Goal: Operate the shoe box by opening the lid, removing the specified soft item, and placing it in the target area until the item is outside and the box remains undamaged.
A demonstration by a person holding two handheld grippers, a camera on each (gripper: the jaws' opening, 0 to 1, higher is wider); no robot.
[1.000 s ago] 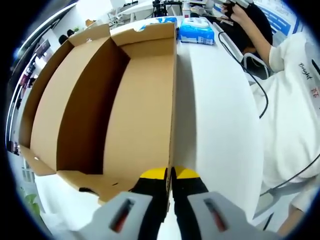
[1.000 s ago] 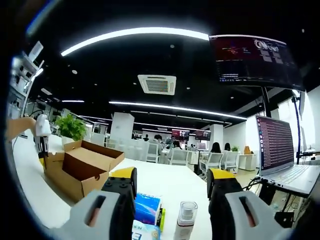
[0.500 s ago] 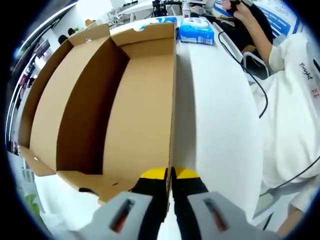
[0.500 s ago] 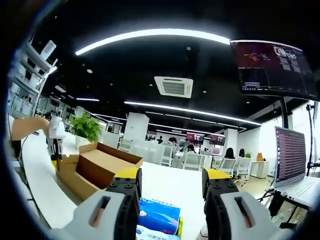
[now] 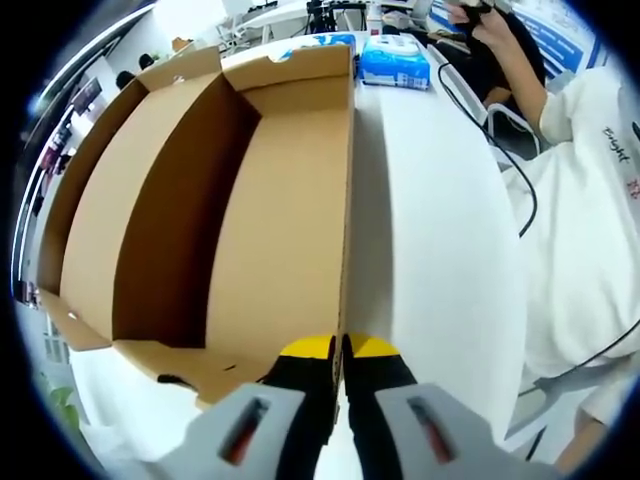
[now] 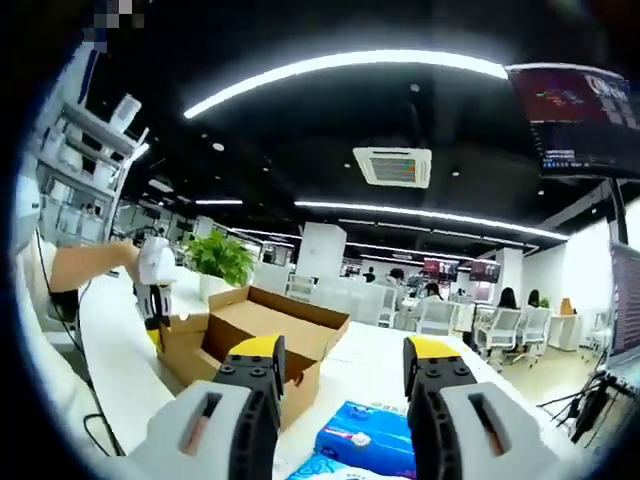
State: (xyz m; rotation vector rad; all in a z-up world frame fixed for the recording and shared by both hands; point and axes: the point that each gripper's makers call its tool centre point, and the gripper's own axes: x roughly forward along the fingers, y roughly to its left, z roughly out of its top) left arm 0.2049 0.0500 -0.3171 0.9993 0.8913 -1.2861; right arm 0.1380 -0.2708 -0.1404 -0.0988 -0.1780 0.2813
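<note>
An open brown cardboard shoe box point(image 5: 200, 200) lies on the white table point(image 5: 440, 260); the inside I can see is bare cardboard. My left gripper point(image 5: 343, 348) is shut on the near edge of the box's right-hand panel, yellow tips pressed to either side of it. In the right gripper view the same box point(image 6: 260, 325) sits left of centre, with the left gripper point(image 6: 155, 295) clamped on its near corner and a hand point(image 6: 90, 265) behind it. My right gripper point(image 6: 342, 365) hangs in the air above the table, open, with nothing between its jaws.
A blue tissue pack point(image 5: 393, 60) lies beyond the box's far end and shows below the right jaws as the tissue pack point(image 6: 370, 445). A person in a white shirt point(image 5: 585, 220) sits at the table's right edge beside a black cable point(image 5: 500, 130). A potted plant point(image 6: 222, 258) stands behind the box.
The right gripper's camera has swung, so the box and tissue pack sit nearer the middle of its view. The left gripper keeps its grip and the box has not moved.
</note>
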